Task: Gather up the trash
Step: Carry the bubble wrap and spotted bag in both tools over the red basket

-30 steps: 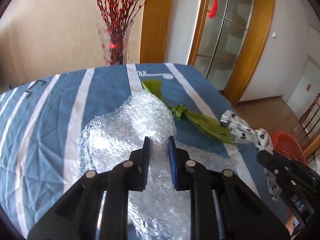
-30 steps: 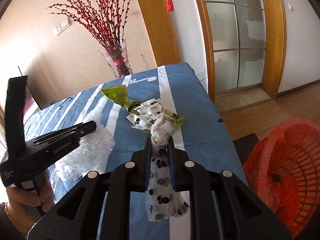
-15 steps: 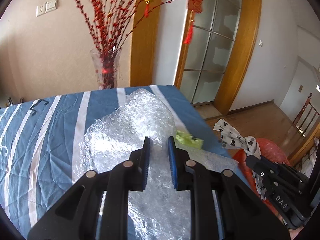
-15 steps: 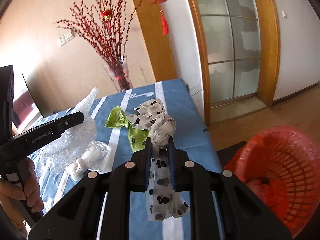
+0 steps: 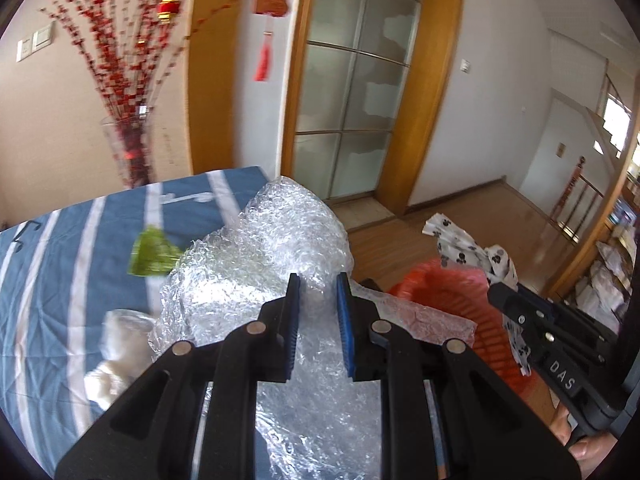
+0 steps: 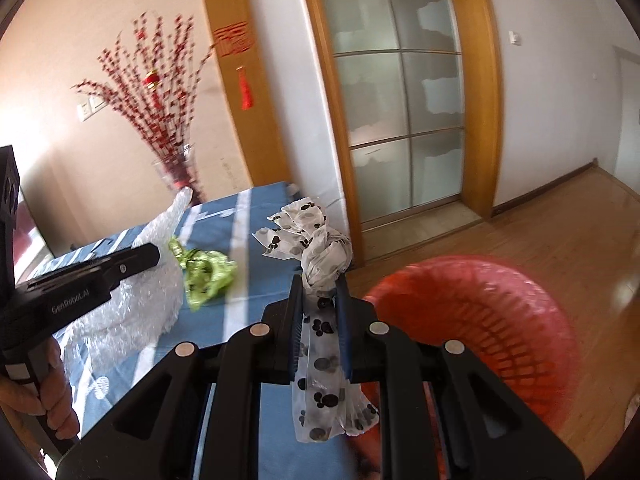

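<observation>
The right gripper (image 6: 319,312) clamps its jaws on the spotted bag (image 6: 320,256), with the red basket (image 6: 472,300) just right and below; the left gripper (image 5: 317,312) pinches bubble wrap (image 5: 280,248) farther off.

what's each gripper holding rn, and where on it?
Left gripper: shut on the bubble wrap, mid-sheet. Right gripper: shut on the paw-print bag, just below its knot.

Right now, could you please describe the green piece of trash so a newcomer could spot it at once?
Find the blue striped tablecloth. The green wrapper lies crumpled there, beside the clear bubble wrap that the left gripper holds. It is the only green item; the paw-print bag is white and black.
</observation>
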